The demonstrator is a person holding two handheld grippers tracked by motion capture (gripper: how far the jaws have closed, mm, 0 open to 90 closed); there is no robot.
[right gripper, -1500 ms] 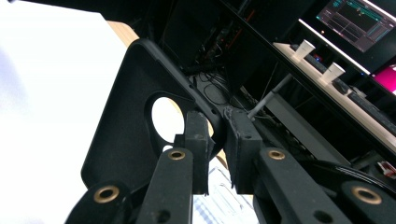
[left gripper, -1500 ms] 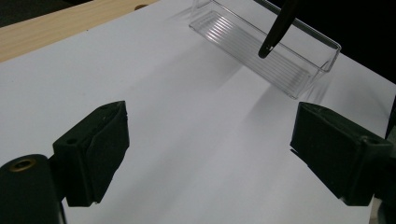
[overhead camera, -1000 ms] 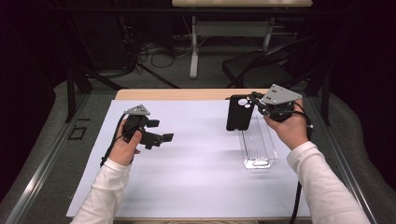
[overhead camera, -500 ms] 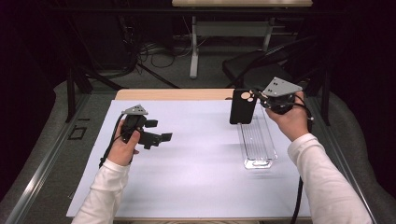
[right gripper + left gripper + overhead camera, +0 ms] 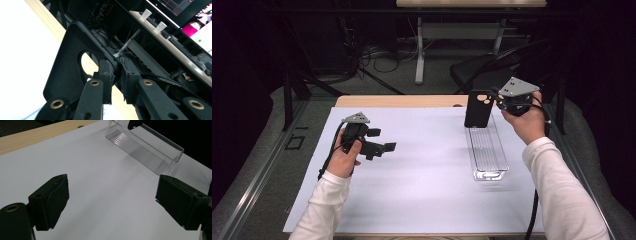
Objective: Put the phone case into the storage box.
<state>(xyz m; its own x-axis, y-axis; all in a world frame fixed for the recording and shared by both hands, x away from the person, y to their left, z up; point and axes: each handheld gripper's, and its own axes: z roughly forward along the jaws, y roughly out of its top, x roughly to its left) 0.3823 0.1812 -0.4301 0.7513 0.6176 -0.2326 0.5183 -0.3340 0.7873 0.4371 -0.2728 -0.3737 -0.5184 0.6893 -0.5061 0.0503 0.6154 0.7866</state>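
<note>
A black phone case (image 5: 477, 108) with a camera cutout hangs upright over the far end of a clear plastic tray (image 5: 488, 150). My right gripper (image 5: 498, 100) is shut on the case's top edge; in the right gripper view the case (image 5: 71, 67) is pinched between the pads (image 5: 106, 75). My left gripper (image 5: 382, 140) hovers over the white sheet at the left, open, with nothing between its jaws. From the left gripper view the tray (image 5: 145, 146) lies ahead at the upper right, beyond my left gripper (image 5: 111, 200).
A white sheet (image 5: 412, 175) covers most of the wooden table (image 5: 397, 101). Beyond the table's far edge are dark cables, a stand and chair parts. A desk with monitors and paper cups (image 5: 161, 26) shows in the right gripper view.
My right gripper has carried the phone case a little to the right and farther back, over the tray's far end. The left gripper has stayed in place.
</note>
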